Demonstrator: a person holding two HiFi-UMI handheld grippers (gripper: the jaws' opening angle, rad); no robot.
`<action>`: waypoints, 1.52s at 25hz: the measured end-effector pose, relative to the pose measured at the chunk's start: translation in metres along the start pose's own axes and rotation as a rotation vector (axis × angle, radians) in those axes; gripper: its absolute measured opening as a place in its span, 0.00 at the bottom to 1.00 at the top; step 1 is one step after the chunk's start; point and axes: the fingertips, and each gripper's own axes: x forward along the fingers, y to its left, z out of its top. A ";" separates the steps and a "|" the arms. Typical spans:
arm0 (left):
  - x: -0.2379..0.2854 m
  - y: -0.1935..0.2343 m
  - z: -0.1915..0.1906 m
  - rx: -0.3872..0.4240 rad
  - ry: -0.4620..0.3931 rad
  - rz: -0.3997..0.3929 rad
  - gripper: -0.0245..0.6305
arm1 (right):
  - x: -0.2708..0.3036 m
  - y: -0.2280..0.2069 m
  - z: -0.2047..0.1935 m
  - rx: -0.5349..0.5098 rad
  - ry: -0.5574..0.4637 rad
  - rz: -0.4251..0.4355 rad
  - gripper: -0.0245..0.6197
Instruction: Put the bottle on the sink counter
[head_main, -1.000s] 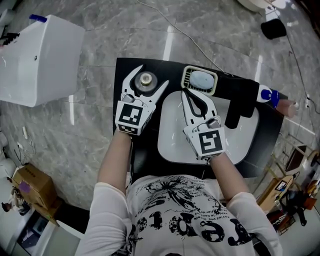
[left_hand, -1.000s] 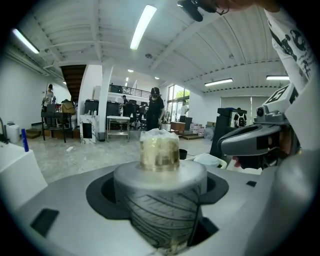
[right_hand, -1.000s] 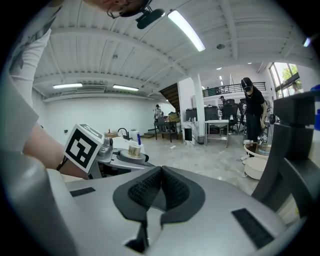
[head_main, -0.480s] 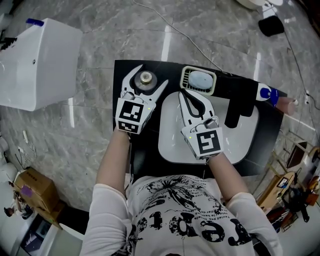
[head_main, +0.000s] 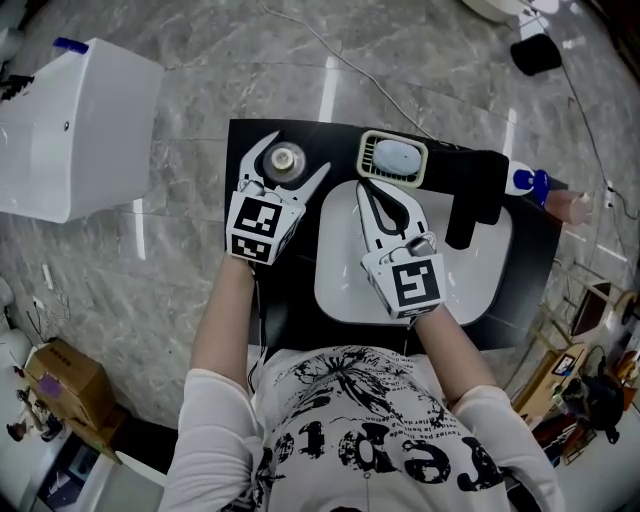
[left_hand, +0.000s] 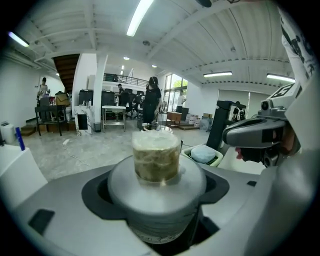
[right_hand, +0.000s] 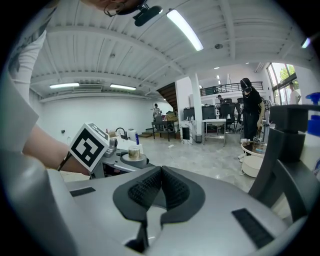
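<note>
Head view: left gripper (head_main: 296, 160) clamps bottle (head_main: 286, 156); right gripper (head_main: 368, 190) closed

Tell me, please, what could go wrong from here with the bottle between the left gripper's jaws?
1. The left gripper is shut on the grey-shouldered bottle with a translucent cap near the far left corner of the black sink counter. If released carelessly there, it could tip towards the edge.
2. The pale green soap dish sits close beside that gripper, so a sideways swing might knock it.
</note>
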 end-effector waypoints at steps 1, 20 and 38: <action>-0.002 -0.002 -0.002 -0.003 0.008 -0.007 0.58 | -0.001 0.002 0.001 0.002 0.002 -0.001 0.06; -0.134 -0.044 0.075 0.026 -0.197 -0.056 0.58 | -0.088 0.044 0.061 -0.056 -0.065 -0.135 0.06; -0.331 -0.090 0.135 0.159 -0.377 -0.074 0.06 | -0.175 0.145 0.143 -0.110 -0.227 -0.119 0.06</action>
